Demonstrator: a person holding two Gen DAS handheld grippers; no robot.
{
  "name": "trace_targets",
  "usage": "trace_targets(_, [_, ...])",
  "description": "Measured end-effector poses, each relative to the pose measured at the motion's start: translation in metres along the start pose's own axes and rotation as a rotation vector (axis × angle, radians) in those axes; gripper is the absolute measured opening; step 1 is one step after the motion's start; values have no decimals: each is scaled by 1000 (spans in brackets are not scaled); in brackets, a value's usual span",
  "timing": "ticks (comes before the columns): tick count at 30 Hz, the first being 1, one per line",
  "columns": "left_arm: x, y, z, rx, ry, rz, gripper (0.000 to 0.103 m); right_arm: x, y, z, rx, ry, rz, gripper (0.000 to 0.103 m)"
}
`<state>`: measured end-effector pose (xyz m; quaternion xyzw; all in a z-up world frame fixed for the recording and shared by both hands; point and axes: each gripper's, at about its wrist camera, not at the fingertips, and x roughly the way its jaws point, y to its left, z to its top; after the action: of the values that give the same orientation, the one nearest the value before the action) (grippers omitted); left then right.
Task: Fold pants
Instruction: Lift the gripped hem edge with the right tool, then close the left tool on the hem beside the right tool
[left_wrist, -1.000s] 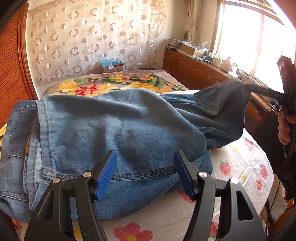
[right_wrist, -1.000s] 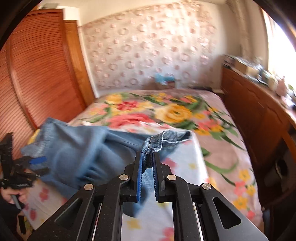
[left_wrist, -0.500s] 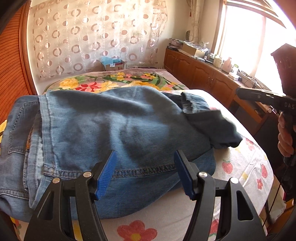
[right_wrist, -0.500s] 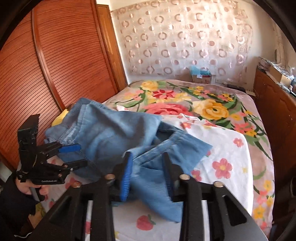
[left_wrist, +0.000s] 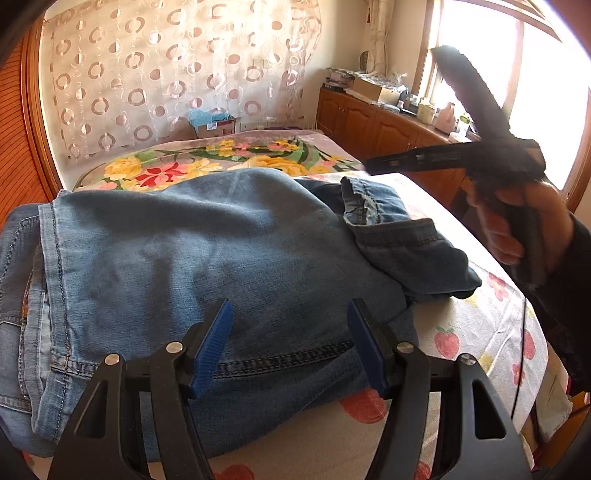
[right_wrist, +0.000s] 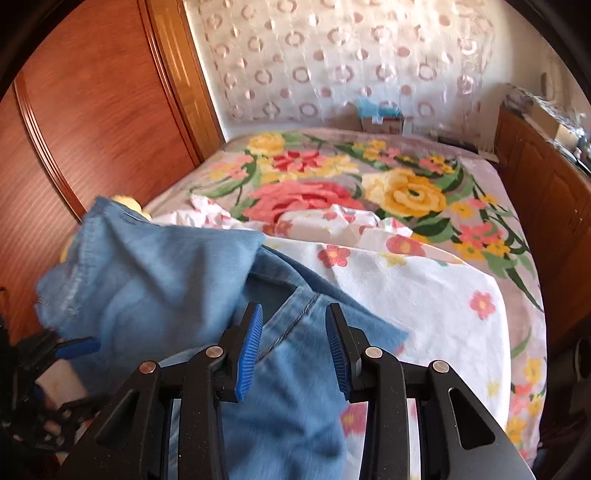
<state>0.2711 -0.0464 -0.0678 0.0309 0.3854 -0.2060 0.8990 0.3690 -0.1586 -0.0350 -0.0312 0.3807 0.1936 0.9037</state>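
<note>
left gripper (left_wrist: 289, 343) is hovering low over the near hem edge of the jeans (left_wrist: 177, 258), jaws standing well apart, nothing between the blue pads, not touching the denim as far as can be told. right gripper (right_wrist: 293, 347) is sitting above the leg end (right_wrist: 295, 325), which it was pinching a second ago; its jaws have just been opening and now stand partly apart, with denim showing in the gap but not pressed. that leg end is now lying dropped on the right side of the folded pile instead of hanging in the air. jeans are lying on the white flowered sheet (right_wrist: 424, 295), near left part of the bed, floral blanket (right_wrist: 406, 192) beyond. judging the fold-over is placed but rumpled; smoothing or one more fold is likely remaining.
</note>
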Motion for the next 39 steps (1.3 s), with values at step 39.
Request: trace_targets(39, [22,-54,55,6,-21,-105,65,-48,-18,-31,-42,-117,-16,6])
